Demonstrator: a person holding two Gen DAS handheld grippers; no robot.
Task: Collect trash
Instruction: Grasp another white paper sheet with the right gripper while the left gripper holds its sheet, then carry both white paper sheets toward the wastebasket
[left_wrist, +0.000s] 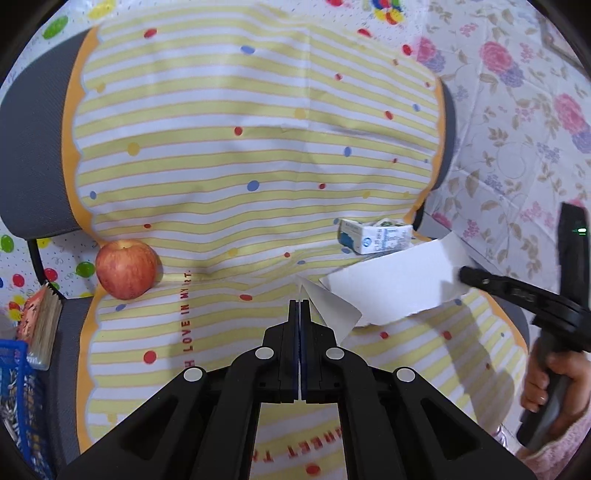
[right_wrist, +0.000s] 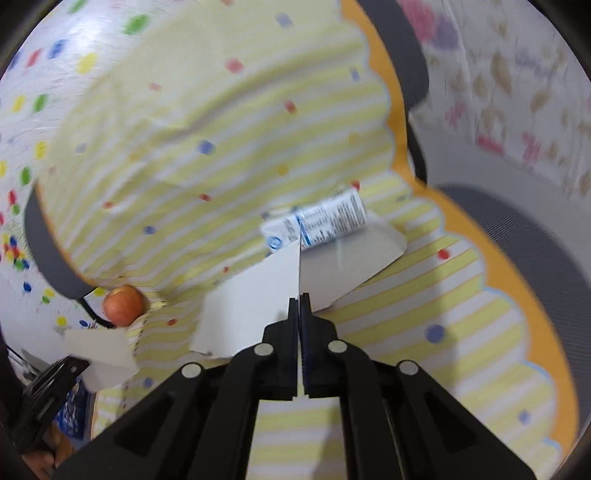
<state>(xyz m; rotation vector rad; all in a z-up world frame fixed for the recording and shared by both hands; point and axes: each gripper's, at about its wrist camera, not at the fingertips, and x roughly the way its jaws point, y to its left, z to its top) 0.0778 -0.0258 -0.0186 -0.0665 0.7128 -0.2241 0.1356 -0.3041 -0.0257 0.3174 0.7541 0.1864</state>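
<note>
Nearest the left wrist camera, the matte black plastic left gripper (left_wrist: 300, 302) had its two flat fingers pressed together, pinching a small, curled scrap of white paper (left_wrist: 332, 314) by its edge. The same scrap showed at the lower left of the right wrist view (right_wrist: 103, 354), held at the tip of that gripper.

The right gripper (right_wrist: 299, 297), of the same black plastic with round silver pivot pins, was also clamped shut, nipping the edge of a larger sheet of white paper (right_wrist: 258, 302). That sheet was smooth and stiff-looking, with a ragged torn lower edge, and hung lifted above the seat (left_wrist: 391, 284). A hand (left_wrist: 546, 387) gripped the right tool's handle at the far right of the left view.

Beneath both lay a soft fabric chair cover (left_wrist: 221, 166), striped pale yellow and white, dotted red, blue and yellow, with a scalloped orange border. Red lettering on it read "LOVE IN MY"; the rest was cut off.

Farther back, a crushed white and blue carton (left_wrist: 373, 238) lay on the cover just behind the large sheet; its fine print was too small to read. Well apart to the left, a round, glossy red apple (left_wrist: 125, 267) rested in the crease of the seat.

Beyond, the walls carried floral and polka-dot patterned sheeting (left_wrist: 517, 110).
</note>
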